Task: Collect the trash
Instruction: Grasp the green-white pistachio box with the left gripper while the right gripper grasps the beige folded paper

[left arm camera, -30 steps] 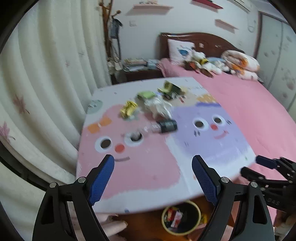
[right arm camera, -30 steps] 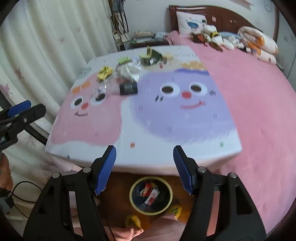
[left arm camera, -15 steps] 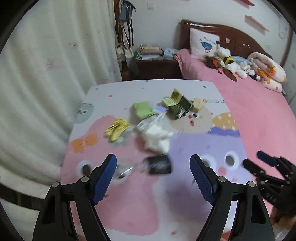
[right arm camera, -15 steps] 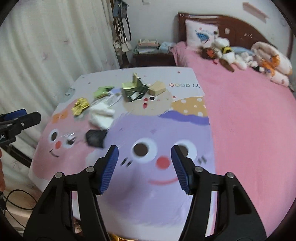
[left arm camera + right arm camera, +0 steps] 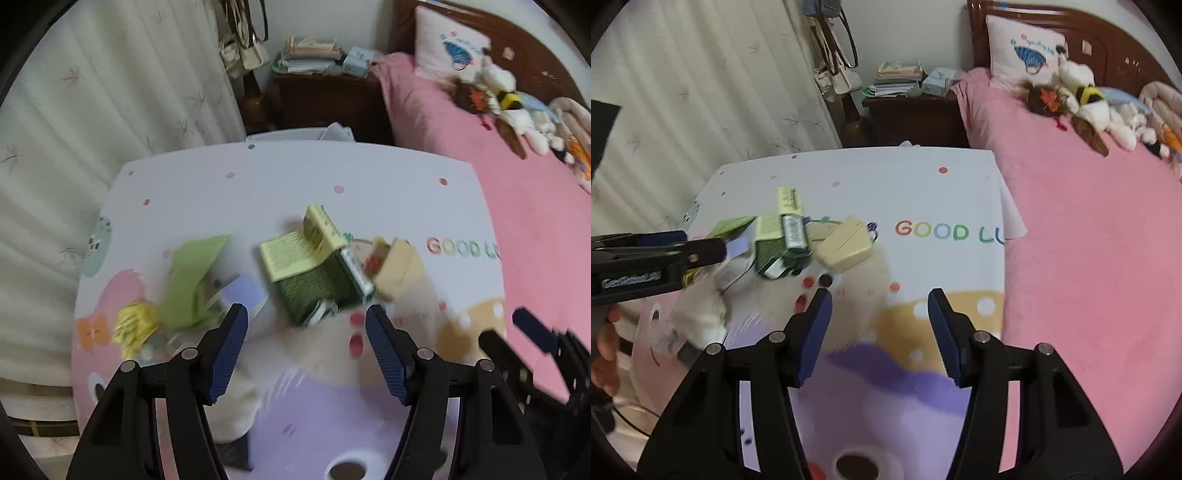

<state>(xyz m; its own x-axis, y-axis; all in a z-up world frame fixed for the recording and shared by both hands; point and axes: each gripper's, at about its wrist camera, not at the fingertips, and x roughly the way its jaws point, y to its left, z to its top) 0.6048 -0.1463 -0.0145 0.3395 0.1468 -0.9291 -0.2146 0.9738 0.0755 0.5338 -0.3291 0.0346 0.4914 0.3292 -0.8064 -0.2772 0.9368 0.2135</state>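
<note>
Trash lies on the cartoon-print table point(image 5: 280, 177). A torn green and yellow carton point(image 5: 314, 273) sits just ahead of my open, empty left gripper point(image 5: 304, 328); it also shows in the right wrist view point(image 5: 783, 240). A tan box point(image 5: 397, 267) lies to its right, also seen by the right wrist camera point(image 5: 846, 245). A green paper point(image 5: 192, 280), a yellow wrapper point(image 5: 133, 326) and white tissue point(image 5: 698, 314) lie left. My right gripper point(image 5: 879, 321) is open and empty over the table, right of the tan box.
A pink bed point(image 5: 1089, 221) with plush toys point(image 5: 1082, 99) borders the table's right side. A dark nightstand point(image 5: 325, 96) with stacked books stands behind the table. White curtains point(image 5: 92, 129) hang on the left.
Both grippers moved forward over the table toward the trash pile. The bin under the table's near edge has left both views. Both grippers stayed open.
</note>
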